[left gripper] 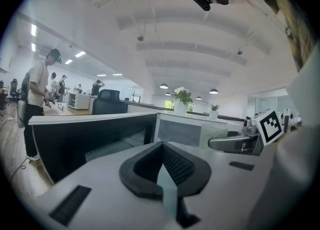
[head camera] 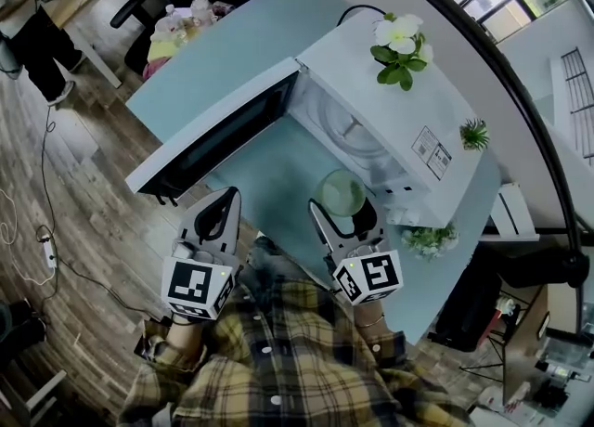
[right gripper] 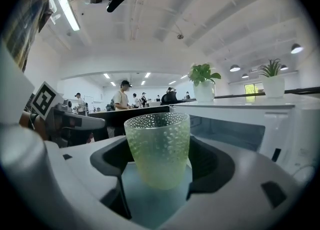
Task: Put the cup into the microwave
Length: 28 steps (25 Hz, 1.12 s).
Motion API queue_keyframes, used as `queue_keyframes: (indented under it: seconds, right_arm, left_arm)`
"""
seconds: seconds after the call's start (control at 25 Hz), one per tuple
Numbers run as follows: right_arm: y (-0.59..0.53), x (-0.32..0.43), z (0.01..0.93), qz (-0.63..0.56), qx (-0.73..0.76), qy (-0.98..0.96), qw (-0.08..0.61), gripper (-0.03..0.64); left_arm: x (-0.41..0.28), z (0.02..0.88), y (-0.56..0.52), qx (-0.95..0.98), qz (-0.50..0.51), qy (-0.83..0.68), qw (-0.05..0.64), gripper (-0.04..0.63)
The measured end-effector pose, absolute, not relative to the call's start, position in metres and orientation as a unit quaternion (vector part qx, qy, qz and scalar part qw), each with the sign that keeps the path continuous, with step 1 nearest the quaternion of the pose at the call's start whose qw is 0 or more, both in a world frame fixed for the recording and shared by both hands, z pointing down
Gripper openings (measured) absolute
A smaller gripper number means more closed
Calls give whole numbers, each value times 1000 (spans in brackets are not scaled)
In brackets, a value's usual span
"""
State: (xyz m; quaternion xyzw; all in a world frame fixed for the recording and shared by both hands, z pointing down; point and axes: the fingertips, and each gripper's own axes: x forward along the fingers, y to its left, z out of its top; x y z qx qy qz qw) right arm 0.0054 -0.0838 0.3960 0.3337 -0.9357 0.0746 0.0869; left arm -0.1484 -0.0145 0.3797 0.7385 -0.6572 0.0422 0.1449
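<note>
Now our right gripper [head camera: 344, 213] clamps the upright cup [right gripper: 157, 144], the open microwave [head camera: 371, 91] just ahead of it; our left gripper [head camera: 225, 200] is closed and empty.

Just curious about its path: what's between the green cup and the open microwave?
Nothing. In the head view, only bare blue tabletop separates the green cup from the microwave and its open cavity.

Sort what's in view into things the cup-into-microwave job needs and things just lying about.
Job: cup, right gripper holding it, microwave with open door.
Lying about: potted flowers, small plant, chair, idle left gripper.
</note>
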Motion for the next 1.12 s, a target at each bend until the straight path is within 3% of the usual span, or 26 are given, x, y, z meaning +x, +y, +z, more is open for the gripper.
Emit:
queue_keyframes:
  seconds: [1.12]
  right_arm:
    - [-119,61,390,92,499,-858,77,362]
  left_arm:
    - [-100,379,-109,850,70,-502,141,-11]
